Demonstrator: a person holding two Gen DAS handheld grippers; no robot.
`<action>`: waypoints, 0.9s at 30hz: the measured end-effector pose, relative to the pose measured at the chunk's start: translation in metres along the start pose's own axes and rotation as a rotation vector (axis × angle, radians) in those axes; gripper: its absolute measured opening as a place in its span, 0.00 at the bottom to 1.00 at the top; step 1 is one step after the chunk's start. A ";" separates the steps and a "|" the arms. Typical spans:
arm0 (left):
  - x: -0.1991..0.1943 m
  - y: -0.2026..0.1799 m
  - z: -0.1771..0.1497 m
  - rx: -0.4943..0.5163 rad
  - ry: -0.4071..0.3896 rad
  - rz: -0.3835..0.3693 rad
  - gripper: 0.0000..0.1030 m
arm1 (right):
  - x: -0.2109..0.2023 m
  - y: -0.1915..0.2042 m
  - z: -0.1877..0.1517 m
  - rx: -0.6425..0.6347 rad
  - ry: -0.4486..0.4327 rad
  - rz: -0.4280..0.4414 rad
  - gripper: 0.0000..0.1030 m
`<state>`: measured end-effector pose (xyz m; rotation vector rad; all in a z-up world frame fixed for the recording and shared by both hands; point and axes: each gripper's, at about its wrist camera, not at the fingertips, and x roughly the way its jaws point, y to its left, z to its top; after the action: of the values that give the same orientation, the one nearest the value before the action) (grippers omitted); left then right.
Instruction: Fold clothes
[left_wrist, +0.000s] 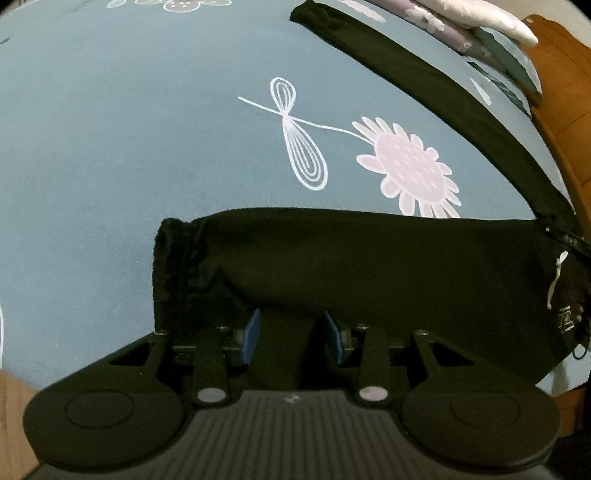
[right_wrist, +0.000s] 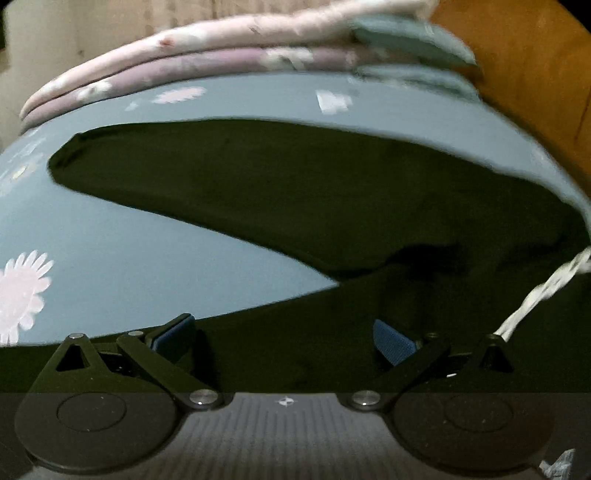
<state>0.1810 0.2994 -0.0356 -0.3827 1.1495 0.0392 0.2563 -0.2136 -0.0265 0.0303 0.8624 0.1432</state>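
My left claw (left_wrist: 291, 336) sat low at bottom centre of its view, level over the near leg of the black pants (left_wrist: 369, 258), blue pads (left_wrist: 251, 336) apart with dark cloth in the gap; can't tell if they touched it. Far leg ran to the upper right across the blue flowered sheet (left_wrist: 110, 129). My right claw (right_wrist: 284, 339) was spread wide, low over the pants (right_wrist: 258, 192) near the white drawstring (right_wrist: 539, 295) at right edge. Small white label (left_wrist: 567, 319) at right edge of left view, unreadable. Folded bedding (right_wrist: 184, 62) top of right view.
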 end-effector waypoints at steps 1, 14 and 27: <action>0.000 -0.001 0.000 0.005 0.001 0.005 0.39 | 0.005 0.000 0.000 0.013 0.002 0.004 1.00; -0.004 -0.021 0.014 0.038 -0.034 0.049 0.40 | -0.057 -0.008 -0.027 0.008 -0.008 -0.005 1.00; 0.016 -0.075 0.031 0.195 -0.011 -0.003 0.44 | -0.113 -0.078 -0.109 0.145 0.030 -0.171 1.00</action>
<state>0.2323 0.2365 -0.0181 -0.2104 1.1305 -0.0727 0.1102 -0.3097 -0.0188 0.0896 0.9000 -0.0792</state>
